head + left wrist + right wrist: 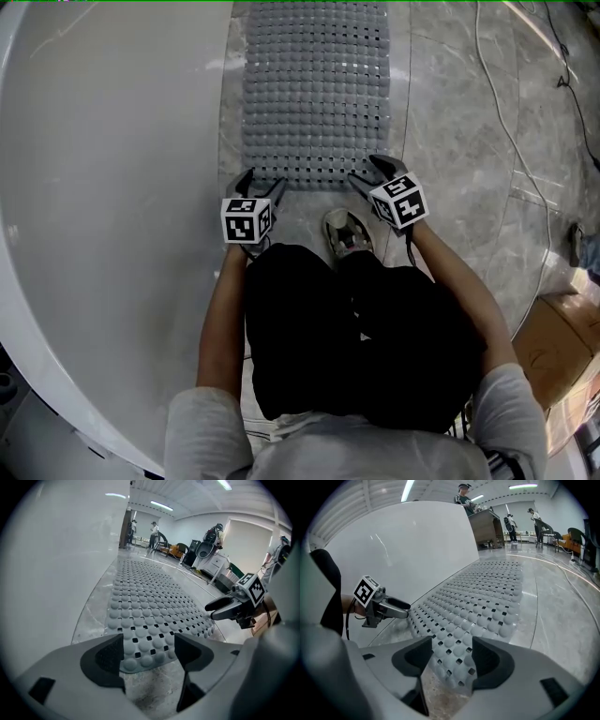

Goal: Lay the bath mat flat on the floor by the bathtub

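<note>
A grey bath mat [317, 89] with rows of bumps and square holes lies flat on the marble floor, along the white bathtub [103, 187]. My left gripper [263, 185] stands at the mat's near left corner and my right gripper [371, 170] at its near right corner. In the left gripper view the mat [150, 606] has its corner between the wide-apart jaws of the left gripper [147, 651], and the pads do not touch it. In the right gripper view the right gripper [451, 656] likewise straddles a corner of the mat [478, 602] without pressing on it.
The person's shoe [348, 234] rests on the floor just behind the mat's near edge. A white cable [511, 131] runs over the tiles at the right, with a cardboard box [562, 337] further right. People and furniture [206, 550] stand far off.
</note>
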`<state>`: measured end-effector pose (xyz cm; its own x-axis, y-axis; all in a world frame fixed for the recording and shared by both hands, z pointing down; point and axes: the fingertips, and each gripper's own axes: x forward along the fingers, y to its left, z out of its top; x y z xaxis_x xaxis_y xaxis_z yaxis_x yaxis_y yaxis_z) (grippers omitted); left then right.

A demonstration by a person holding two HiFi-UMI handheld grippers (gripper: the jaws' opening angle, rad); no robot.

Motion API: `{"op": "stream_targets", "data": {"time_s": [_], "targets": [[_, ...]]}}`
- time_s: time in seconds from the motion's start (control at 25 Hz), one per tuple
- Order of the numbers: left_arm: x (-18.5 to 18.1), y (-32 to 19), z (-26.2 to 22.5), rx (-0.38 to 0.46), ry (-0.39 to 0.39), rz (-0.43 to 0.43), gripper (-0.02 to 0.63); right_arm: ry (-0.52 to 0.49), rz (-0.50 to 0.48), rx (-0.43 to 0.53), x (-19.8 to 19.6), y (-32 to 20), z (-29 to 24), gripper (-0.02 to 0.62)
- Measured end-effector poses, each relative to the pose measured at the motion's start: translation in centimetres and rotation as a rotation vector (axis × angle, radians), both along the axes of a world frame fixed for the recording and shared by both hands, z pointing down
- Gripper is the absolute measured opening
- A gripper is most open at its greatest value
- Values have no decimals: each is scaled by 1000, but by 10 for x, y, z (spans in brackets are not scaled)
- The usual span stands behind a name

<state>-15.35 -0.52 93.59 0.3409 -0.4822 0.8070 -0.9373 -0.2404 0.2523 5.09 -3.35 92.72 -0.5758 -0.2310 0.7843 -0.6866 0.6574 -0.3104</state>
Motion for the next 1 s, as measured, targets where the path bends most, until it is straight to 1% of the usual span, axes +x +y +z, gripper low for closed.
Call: {"op": "stream_targets", "data": {"time_s": [0.04, 0.12, 0.16, 0.24, 0.28, 0.44, 0.52, 0.6, 0.72, 0.84, 0.92, 1.0], "targets": [[4, -1, 1, -5, 7, 9, 350, 6, 2, 7, -1, -1, -2, 260], [10, -3, 1, -12, 16, 21, 348, 13, 8, 26, -1, -4, -5, 155], [12, -4, 1, -14, 19, 26, 340, 17, 12, 38, 0, -6, -6, 120], [16, -7, -2, -12, 20, 35, 291, 29, 20, 57, 3, -10, -7, 51], [17, -9, -4, -10, 17, 39, 272, 35, 23, 60, 4, -12, -6, 35], [17, -15, -6, -21, 6, 31, 188, 48, 13, 72, 6, -22, -6, 8], [16, -19, -9, -39, 16, 13, 98, 40, 7, 81, 2, -27, -10, 8], [19, -27, -14, -38, 25, 12, 37, 34, -11, 94, -3, -31, -14, 6], [28, -42, -18, -21, 27, 24, 12, 47, -62, 111, -8, -39, -20, 6], [35, -53, -30, -33, 66, 9, 12, 41, -80, 103, -12, -48, -35, 6], [40, -60, -50, -33, 84, 14, 11, 33, -84, 111, -14, -56, -57, 6], [48, -62, -76, -32, 83, 31, 11, 41, -111, 127, -12, -60, -85, 6]]}}
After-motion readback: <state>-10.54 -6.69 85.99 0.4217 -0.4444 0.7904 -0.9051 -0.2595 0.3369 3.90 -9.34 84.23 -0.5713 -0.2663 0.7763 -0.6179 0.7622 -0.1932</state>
